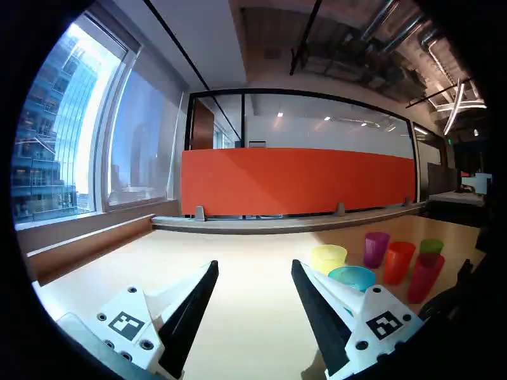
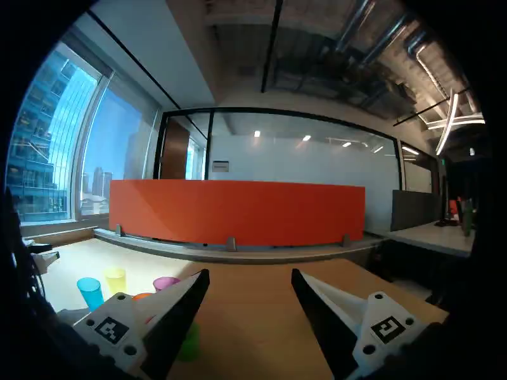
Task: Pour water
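Left gripper view: left gripper [image 1: 253, 285] over wooden table [image 1: 241, 253], fingers spread wide, nothing between. Cups stand on table before orange partition [image 1: 298, 180], toward its right end: yellow cup [image 1: 328, 258], teal cup [image 1: 352, 277], purple cup [image 1: 376, 248], orange cup [image 1: 398, 261], green cup [image 1: 431, 246], red cup [image 1: 425, 277].

Right gripper view: right gripper [image 2: 250, 282] fingers apart, empty. Teal cup [image 2: 90, 292], yellow cup [image 2: 115, 279], purple cup [image 2: 166, 283] before orange partition [image 2: 234, 212], toward its left end. Green cup [image 2: 189, 342] partly hidden behind finger.

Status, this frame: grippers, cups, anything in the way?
Left gripper open, empty. Right gripper open, empty. Six cups upright on table, untouched. No obstruction seen.
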Action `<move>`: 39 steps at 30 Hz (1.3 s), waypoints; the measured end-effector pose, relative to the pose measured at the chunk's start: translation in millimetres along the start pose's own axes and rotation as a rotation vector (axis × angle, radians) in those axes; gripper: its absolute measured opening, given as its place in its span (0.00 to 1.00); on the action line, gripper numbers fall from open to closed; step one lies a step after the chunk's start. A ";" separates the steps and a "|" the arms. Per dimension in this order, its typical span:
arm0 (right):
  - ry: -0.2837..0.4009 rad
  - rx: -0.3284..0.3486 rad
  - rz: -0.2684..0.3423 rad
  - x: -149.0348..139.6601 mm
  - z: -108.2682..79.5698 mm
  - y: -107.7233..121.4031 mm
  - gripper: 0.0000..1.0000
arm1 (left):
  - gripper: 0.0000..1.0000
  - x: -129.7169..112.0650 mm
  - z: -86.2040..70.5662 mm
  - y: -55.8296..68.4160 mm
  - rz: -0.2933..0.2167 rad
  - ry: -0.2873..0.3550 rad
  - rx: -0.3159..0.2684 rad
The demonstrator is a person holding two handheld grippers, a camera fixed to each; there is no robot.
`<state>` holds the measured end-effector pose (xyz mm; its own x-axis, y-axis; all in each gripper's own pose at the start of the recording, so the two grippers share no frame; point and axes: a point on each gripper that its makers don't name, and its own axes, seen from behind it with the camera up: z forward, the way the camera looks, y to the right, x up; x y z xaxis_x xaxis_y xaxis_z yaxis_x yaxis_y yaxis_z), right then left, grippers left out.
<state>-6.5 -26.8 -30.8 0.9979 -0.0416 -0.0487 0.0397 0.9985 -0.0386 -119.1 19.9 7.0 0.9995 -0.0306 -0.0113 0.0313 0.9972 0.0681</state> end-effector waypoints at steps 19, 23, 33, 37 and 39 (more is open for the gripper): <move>0.068 0.041 0.015 -4.5 9.9 5.5 1.00 | 0.85 0.1 -0.9 0.2 0.001 0.000 0.001; 0.063 0.047 0.032 -17.7 14.2 4.2 1.00 | 0.85 0.1 -0.7 0.6 0.000 0.000 0.000; 0.040 0.028 0.062 -43.4 22.2 10.5 1.00 | 0.85 0.2 -0.2 0.8 0.000 0.000 0.000; 0.019 0.022 0.066 -55.1 24.0 14.7 1.00 | 0.85 0.4 -0.5 0.8 0.000 0.000 0.000; 0.017 0.019 0.066 -58.3 24.3 16.6 1.00 | 0.85 0.3 -0.5 0.9 0.000 0.000 0.000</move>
<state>-62.8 -6.9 -4.3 0.9975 0.0236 -0.0672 -0.0247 0.9996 -0.0157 -118.7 20.8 6.6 0.9995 -0.0304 -0.0111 0.0311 0.9972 0.0682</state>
